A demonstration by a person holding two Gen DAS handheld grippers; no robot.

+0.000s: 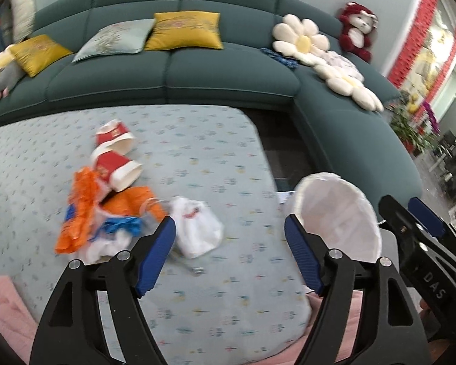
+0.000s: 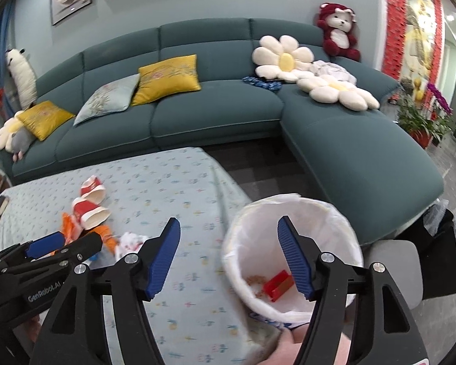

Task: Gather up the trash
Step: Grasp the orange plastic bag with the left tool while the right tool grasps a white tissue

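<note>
Trash lies on a table with a light blue patterned cloth (image 1: 215,158): two red and white paper cups (image 1: 115,155), orange wrappers (image 1: 82,216) and a crumpled white plastic bag (image 1: 197,231). My left gripper (image 1: 229,237) is open and empty, just in front of the white bag. A bin lined with a white bag (image 2: 291,255) stands at the table's right edge and holds a red box (image 2: 278,284) and crumbs. My right gripper (image 2: 228,237) is open and empty above the bin's rim. The cups (image 2: 89,206) and the left gripper (image 2: 45,249) show at the left of the right wrist view.
A teal corner sofa (image 2: 222,112) runs behind and to the right of the table, with yellow and grey cushions (image 2: 167,79), flower pillows (image 2: 284,57) and a red plush bear (image 2: 339,32). Dark floor (image 2: 258,167) lies between table and sofa. A small metal piece (image 1: 197,269) lies on the cloth.
</note>
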